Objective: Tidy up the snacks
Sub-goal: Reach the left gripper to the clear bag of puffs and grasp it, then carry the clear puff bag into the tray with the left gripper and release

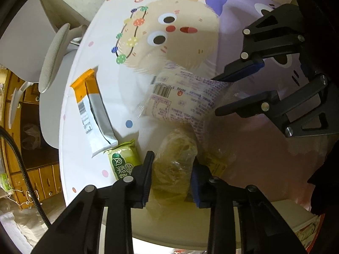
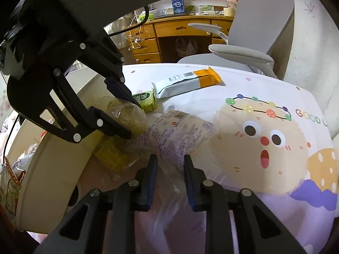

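Bread packet (image 1: 173, 165) upright between left gripper (image 1: 171, 175) jaws, clamped; right gripper (image 2: 170, 173) nipped on printed wrapper (image 2: 180, 135) corner, just beside.

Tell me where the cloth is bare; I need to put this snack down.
Free: the cartoon-face stretch of the tablecloth, beyond the purple-print packet, and the lilac patch nearer the right tongs. Crowded: by the left tongs, where the clear bag, green snack and orange-and-silver bar cluster.
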Tool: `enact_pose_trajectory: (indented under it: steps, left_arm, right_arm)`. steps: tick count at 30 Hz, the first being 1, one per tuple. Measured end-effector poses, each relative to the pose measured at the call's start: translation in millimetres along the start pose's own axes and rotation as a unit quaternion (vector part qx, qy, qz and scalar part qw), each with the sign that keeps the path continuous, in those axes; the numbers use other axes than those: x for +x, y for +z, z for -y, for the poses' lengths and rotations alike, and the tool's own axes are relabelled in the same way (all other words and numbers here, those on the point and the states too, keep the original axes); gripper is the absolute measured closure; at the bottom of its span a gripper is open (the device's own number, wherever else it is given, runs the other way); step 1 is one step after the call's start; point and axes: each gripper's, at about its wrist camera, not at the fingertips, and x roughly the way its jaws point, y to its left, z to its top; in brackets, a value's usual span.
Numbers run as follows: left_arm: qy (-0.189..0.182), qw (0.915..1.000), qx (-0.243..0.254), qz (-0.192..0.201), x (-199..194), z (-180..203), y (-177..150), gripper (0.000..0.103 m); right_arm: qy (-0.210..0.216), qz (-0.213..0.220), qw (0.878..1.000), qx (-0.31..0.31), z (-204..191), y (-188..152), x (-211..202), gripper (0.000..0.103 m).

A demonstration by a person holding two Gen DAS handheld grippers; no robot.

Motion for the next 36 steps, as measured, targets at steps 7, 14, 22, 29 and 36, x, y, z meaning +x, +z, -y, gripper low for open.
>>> enact_pose_trajectory:
  steps: [7, 14, 22, 29, 36]
  left_arm:
    - [0.018, 0.9981, -0.028, 0.051, -26.4, 2.5, 2.5, 0.075]
    - [0.026, 0.9935, -0.069, 0.086, -57.0, 7.1, -0.3, 0.075]
    - [0.038, 0.9822, -0.124, 0.135, -100.1, 20.3, -16.7, 0.075]
    - [0.043, 0.9603, -0.196, 0.194, -143.3, 27.8, -45.2, 0.075]
    - [0.055, 0.9447, -0.24, 0.216, -174.8, 45.4, -87.9, 0.075]
  right_arm:
    - [-0.01, -0.007, 1.0, -0.004, 2.3, -3.4, -15.9, 0.088]
    - [-0.033, -0.007, 0.999, -0.001, 4.2, -5.2, -39.6, 0.09]
    - [-0.044, 0.009, 0.999, 0.017, -8.4, -6.1, -78.3, 0.093]
    - [-0.047, 0.026, 0.998, 0.019, -36.1, -7.5, -111.5, 0.093]
    - [-0.046, 0.037, 0.998, 0.014, -77.5, -14.1, -138.5, 0.093]
